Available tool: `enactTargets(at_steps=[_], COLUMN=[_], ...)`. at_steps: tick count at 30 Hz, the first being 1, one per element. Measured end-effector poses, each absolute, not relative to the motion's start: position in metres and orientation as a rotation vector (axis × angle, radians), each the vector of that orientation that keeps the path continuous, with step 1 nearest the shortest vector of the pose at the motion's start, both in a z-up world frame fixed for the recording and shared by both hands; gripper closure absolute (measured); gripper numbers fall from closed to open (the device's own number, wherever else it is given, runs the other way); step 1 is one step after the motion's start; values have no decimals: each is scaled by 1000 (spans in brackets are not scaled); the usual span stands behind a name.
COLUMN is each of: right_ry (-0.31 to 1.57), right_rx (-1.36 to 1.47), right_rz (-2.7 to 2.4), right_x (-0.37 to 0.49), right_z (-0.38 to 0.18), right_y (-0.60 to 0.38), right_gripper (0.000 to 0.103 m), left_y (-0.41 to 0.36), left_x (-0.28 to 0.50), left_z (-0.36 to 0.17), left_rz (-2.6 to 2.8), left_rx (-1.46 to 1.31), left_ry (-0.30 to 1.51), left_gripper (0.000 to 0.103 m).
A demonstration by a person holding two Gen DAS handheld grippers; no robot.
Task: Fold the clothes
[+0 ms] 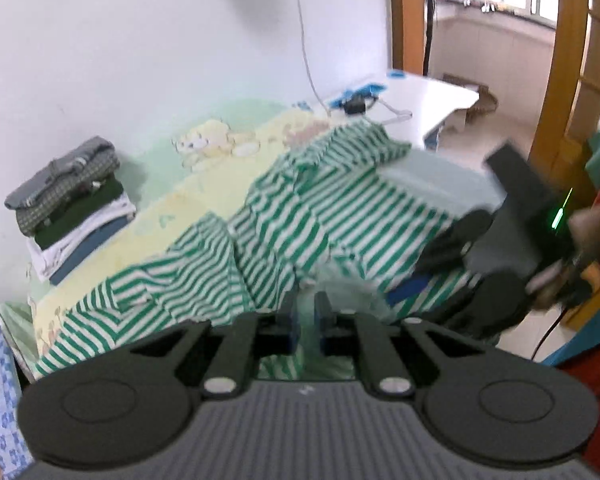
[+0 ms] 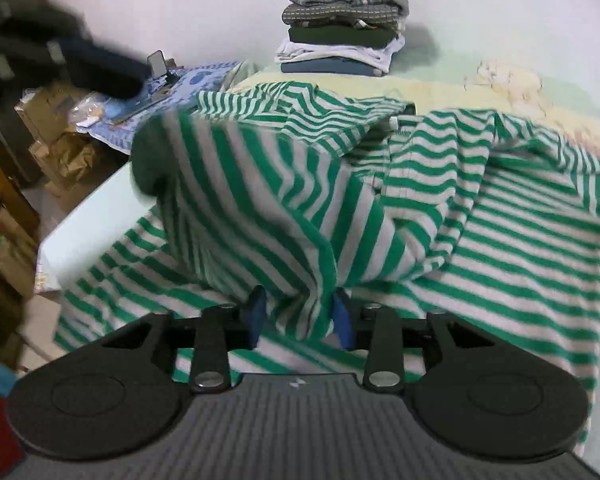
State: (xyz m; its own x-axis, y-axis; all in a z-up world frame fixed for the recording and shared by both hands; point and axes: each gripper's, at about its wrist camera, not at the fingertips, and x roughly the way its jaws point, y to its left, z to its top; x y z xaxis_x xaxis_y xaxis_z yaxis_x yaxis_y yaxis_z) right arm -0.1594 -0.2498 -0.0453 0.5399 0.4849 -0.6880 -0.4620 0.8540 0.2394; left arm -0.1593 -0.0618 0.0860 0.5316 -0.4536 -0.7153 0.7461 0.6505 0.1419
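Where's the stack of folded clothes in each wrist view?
Left wrist: stack of folded clothes sits at far left, mid-height, against the white wall, on the pale bed sheet.
Right wrist: the stack sits top centre, against the same wall, beyond the striped garment.
Shared landmark: the green-and-white striped garment spread over the bed in front of the stack in both views.

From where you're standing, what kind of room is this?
Most likely a bedroom at home: a striped shirt lies on a cartoon-print sheet, with a stack of folded clothes by the wall and cardboard boxes alongside.
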Motion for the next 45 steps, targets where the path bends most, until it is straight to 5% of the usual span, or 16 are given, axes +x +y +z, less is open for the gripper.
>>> enactTargets(at_steps=[1, 8, 13, 16, 19, 21, 24, 25, 27, 32, 39, 45], right_ry=[817, 779, 842, 824, 745, 693, 664, 684, 763, 810, 936, 932], right_rx=[26, -33, -185, -240, -272, -259, -257, -267, -246, -95, -87, -125], right_rz=[576, 694, 799, 823, 731, 701, 665, 647, 632, 707, 883, 812], right_x=[-160, -184, -201, -207, -203, -198, -192, -187, -178, -185, -213, -209], right_z=[-45, -25, -33, -35, -33, -31, -35, -40, -48, -31, -25, -31], right_y=[-249, -259, -252, -245, -241, -239, -234, -232, -231, -254, -260, -255], right_gripper=[99, 98, 99, 99, 59, 59, 60, 67, 96, 98, 103, 95], left_y=[-64, -62, -58, -62, -65, -68, -74, -76, -79, -75, -68, -80], left_x=[-161, -169, -177, -179, -177, -175, -169, -167, -163, -166, -190, -192], left_z=[90, 82, 41, 15, -4, -14, -30, -35, -45, -40, 28, 20], left_rz=[-730, -651, -634, -618, -618, -616, -620, -627, -640, -668, -712, -777], left_rx=[472, 509, 534, 568, 598, 630, 668, 674, 686, 671, 627, 596], left_ry=[691, 715, 805, 847, 844, 836, 852, 868, 899, 885, 698, 722], left_gripper=[95, 83, 46, 44, 39, 30, 36, 41, 61, 83, 76, 73])
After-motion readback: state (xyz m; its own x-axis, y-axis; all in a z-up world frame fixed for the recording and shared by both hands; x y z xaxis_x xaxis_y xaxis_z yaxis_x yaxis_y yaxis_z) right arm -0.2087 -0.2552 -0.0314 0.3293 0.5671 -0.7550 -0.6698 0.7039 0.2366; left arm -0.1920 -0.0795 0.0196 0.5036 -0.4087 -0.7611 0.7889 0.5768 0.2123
